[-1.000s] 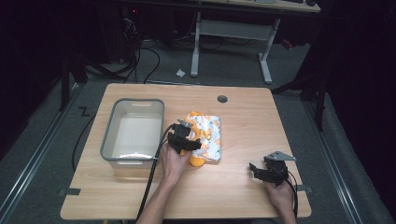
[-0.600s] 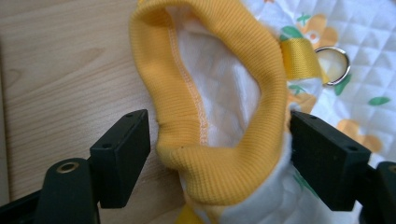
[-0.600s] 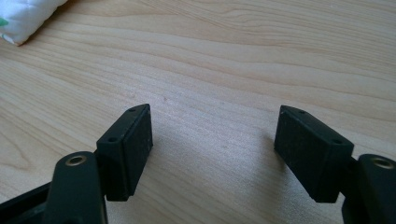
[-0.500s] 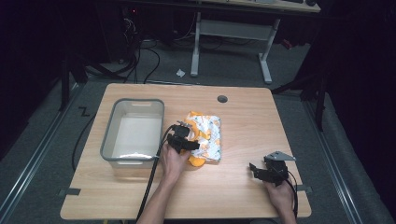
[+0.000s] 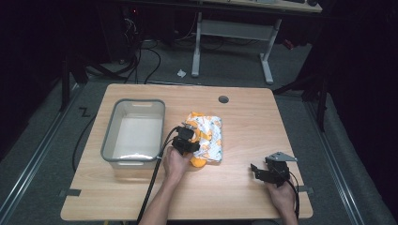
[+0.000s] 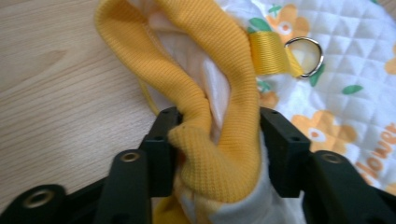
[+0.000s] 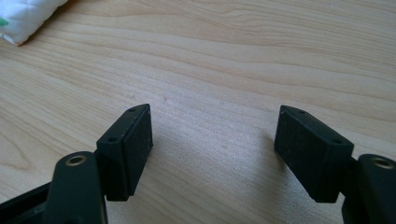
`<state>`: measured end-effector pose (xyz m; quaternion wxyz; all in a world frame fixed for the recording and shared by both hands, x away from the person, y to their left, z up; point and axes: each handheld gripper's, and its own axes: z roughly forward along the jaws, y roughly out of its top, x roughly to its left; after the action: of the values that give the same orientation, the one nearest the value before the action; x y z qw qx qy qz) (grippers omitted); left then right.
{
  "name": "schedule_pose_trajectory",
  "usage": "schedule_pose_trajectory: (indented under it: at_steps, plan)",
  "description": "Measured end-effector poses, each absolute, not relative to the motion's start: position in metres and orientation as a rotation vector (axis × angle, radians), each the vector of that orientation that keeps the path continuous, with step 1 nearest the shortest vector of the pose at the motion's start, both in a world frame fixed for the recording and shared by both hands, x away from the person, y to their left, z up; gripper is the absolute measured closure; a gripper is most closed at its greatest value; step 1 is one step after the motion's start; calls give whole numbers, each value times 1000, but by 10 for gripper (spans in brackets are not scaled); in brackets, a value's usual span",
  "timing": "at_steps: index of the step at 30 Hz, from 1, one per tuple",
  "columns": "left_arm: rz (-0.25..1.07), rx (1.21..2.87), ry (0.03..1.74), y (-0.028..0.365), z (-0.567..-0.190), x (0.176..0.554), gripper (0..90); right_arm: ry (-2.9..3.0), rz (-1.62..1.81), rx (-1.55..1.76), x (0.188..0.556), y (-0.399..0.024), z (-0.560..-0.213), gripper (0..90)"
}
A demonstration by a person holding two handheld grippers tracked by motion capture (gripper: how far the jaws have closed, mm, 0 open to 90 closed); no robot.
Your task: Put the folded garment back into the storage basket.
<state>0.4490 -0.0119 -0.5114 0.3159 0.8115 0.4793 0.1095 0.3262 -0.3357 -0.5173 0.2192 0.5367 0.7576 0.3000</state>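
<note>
Two grippers work at a pale wooden table (image 5: 234, 197), each held in a person's hand that enters from the near edge. Nearest, at about five o'clock on the tabletop, the right gripper (image 5: 264, 172) sits low over bare wood, well apart from everything else; in the right gripper view its jaws stand wide apart with nothing between them, and a white quilted corner of the cloth shows at eleven o'clock.

Farther in, near the middle of the table, the left gripper (image 5: 191, 146) is closed on the quilted garment (image 5: 209, 136). In the left gripper view both jaws press against a thick fold of ribbed yellow-orange edging (image 6: 219, 140), with cream lining showing inside the fold. Beyond the fold the fabric is white, diamond-quilted and printed with orange flowers and green leaves, and part of an orange printed word runs off at four o'clock. A yellow webbing loop carries a metal ring (image 6: 304, 56) at about one o'clock of the jaws.

Just beside the garment, at nine o'clock of it, stands a grey-rimmed translucent bin (image 5: 134, 133). Farthest, at twelve o'clock, a small round dark hole (image 5: 223, 99) sits in the tabletop.
</note>
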Motion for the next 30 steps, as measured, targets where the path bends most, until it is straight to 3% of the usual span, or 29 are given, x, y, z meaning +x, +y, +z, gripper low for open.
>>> schedule_pose_trajectory:
  at_steps: [5, 14, 30]
  plan:
    - [239, 2127, 1255, -12, -511, 449, 697, 2096, 830, 1485, 326, -336, -517, 280]
    - [226, 2095, 1234, -10, -507, 447, 746, 2097, 830, 1485, 326, -336, -517, 280]
    - [215, 2013, 1150, -1, -474, 431, 757, 2098, 830, 1485, 326, -336, -517, 279]
